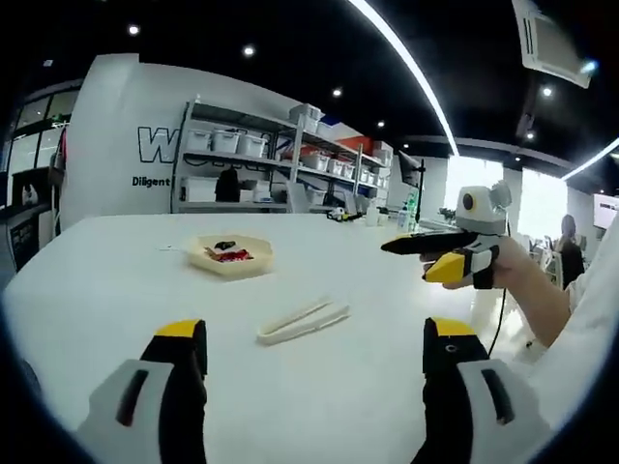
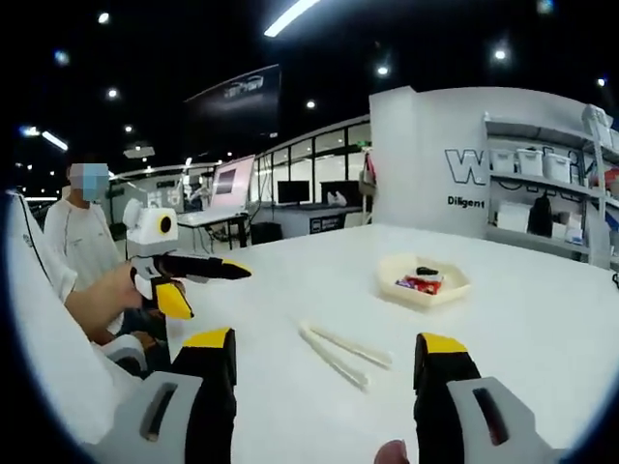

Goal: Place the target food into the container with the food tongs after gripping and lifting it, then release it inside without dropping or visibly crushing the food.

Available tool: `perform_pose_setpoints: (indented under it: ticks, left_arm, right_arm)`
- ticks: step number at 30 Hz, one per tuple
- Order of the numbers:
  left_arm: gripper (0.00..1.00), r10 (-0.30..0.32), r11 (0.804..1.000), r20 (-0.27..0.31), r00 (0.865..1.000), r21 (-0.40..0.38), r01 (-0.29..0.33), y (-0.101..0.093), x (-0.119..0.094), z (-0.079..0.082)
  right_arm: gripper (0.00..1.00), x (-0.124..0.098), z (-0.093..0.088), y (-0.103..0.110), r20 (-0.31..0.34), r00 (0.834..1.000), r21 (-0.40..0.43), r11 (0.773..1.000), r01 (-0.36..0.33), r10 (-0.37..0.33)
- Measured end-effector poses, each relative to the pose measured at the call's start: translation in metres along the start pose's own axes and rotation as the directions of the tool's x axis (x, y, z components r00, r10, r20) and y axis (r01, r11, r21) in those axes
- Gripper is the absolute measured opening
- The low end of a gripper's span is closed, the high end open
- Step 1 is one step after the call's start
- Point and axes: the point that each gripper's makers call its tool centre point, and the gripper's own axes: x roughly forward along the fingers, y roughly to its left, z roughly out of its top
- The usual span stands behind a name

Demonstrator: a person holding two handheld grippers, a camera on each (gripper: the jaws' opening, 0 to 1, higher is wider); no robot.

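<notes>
Lying untouched, tongs [image 1: 303, 322] | tray [image 2: 423, 281] | person behind [image 2: 85, 242]

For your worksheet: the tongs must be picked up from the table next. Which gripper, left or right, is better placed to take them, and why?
Probably the left gripper: the tongs lie between its open jaws, just ahead. The right gripper is also open and empty, with them slightly left of centre.

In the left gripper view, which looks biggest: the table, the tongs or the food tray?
1. Table, by far the largest.
2. Tongs and tray look about alike; the tongs lie nearer the camera, so I won't rank them.
</notes>
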Motion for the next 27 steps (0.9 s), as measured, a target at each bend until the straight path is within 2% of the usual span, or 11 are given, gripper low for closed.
perform_pose_setpoints:
  ticks: [2,5,11,18,22,27]
  left_arm:
    - [0.92,0.004,1.0,-0.009,1.0,-0.005,-0.004,0.001,0.001,0.001]
    - [0.92,0.008,0.999,-0.012,1.0,-0.033,-0.008,0.003,0.001,0.004]
    - [0.97,0.029,0.998,0.011,1.0,-0.058,-0.028,0.005,0.001,0.017]
    - [0.99,0.047,0.997,-0.017,0.999,-0.053,-0.047,0.006,0.004,0.019]
    - [0.99,0.056,0.997,-0.006,0.998,-0.06,-0.056,0.007,0.003,0.026]
    - [0.99,0.06,0.995,-0.007,0.998,-0.075,-0.061,0.008,0.003,0.028]
  right_arm:
    - [0.72,0.0,-0.002,0.0,-0.031,0.999,0.005,1.0,0.01,-0.01]
    - [0.76,0.002,-0.002,-0.002,-0.048,0.998,0.005,1.0,0.03,-0.03]
    - [0.78,0.003,0.0,-0.006,-0.051,0.998,0.027,0.998,0.051,-0.049]
    - [0.86,0.0,0.007,-0.011,-0.056,0.994,0.03,0.995,0.094,-0.092]
    - [0.87,-0.001,0.009,-0.01,-0.064,0.993,0.031,0.995,0.096,-0.094]
    - [0.89,0.0,0.009,-0.009,-0.077,0.993,0.04,0.995,0.091,-0.088]
